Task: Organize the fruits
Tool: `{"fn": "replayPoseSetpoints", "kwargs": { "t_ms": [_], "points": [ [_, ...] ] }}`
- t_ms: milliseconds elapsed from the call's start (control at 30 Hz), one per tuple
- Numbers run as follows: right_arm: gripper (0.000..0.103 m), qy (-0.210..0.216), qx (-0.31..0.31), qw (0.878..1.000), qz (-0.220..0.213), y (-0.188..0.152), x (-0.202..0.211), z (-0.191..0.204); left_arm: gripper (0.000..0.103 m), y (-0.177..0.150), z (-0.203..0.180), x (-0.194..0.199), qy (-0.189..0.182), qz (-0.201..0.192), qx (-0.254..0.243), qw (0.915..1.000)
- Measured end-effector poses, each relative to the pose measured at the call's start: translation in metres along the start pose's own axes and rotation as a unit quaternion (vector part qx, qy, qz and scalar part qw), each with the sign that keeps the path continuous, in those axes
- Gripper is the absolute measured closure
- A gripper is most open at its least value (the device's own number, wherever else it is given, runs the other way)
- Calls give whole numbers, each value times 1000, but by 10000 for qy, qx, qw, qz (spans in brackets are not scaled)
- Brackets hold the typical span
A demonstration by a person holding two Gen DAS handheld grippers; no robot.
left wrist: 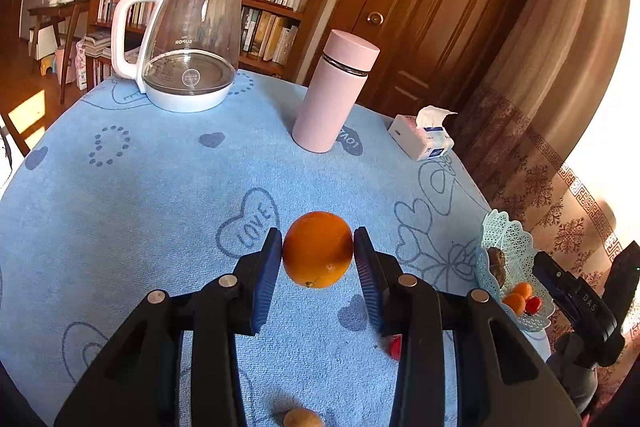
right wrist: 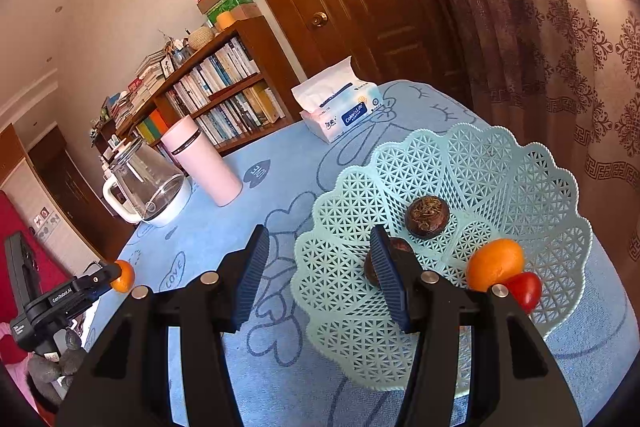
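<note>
Because the left gripper (left wrist: 318, 255) pinches the orange (left wrist: 318, 250) only by its two blue pads, on opposite sides of a round, smooth skin, the fruit could roll out of the grip if the hand tilts or jolts on its way to the basket. It hangs clear above the blue tablecloth (left wrist: 160, 187), so a slip would likely send it bouncing toward the table's edge. Below it, a brown kiwi-like fruit (left wrist: 302, 418) and something small and red (left wrist: 395, 347) lie on the cloth, not yet collected.

The right gripper (right wrist: 320, 275) stands with its jaws apart and nothing between them, one finger over the near rim of the mint lattice basket (right wrist: 520, 187). It sits in the likely path of the incoming orange, so the two tools may knock together, or it may nudge the light basket aside.

Inside the basket, two dark round fruits (right wrist: 427, 217), a small orange fruit (right wrist: 495, 263) and a red one (right wrist: 525, 291) crowd one side; a dropped orange could scatter them. Farther off, the pink flask (left wrist: 336, 91) and the glass kettle (left wrist: 192, 43) stand well clear.
</note>
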State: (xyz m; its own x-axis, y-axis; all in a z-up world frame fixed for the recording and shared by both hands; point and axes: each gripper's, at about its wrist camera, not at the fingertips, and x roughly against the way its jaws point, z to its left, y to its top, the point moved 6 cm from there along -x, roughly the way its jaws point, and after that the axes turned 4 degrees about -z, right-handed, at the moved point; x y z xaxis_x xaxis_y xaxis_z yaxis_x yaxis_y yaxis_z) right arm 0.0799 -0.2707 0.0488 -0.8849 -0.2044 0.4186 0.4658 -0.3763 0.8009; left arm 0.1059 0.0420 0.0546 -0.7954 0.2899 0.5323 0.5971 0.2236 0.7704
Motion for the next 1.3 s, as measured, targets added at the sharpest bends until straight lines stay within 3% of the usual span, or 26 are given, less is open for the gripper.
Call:
{"fn": "replayPoseSetpoints", "kwargs": {
  "t_ms": [400,733,833,933,1300],
  "points": [
    [49,361,373,9984,210,-15,-2,33,66,-2,-6,7,-41,-70,-35,10000],
    [49,345,242,9991,53,-6,6,28,66,-6,-9,12,20,-88,-113,9999],
    [49,354,275,9989,99,-7,4,30,63,-14,-4,4,90,97,-112,9998],
    [49,336,270,9990,127,-9,2,28,44,-29,-4,-5,17,448,-150,9989],
    [49,280,-34,9996,12,3,9,10,45,-96,-32,-11,-225,1196,-1077,9867]
  ]
}}
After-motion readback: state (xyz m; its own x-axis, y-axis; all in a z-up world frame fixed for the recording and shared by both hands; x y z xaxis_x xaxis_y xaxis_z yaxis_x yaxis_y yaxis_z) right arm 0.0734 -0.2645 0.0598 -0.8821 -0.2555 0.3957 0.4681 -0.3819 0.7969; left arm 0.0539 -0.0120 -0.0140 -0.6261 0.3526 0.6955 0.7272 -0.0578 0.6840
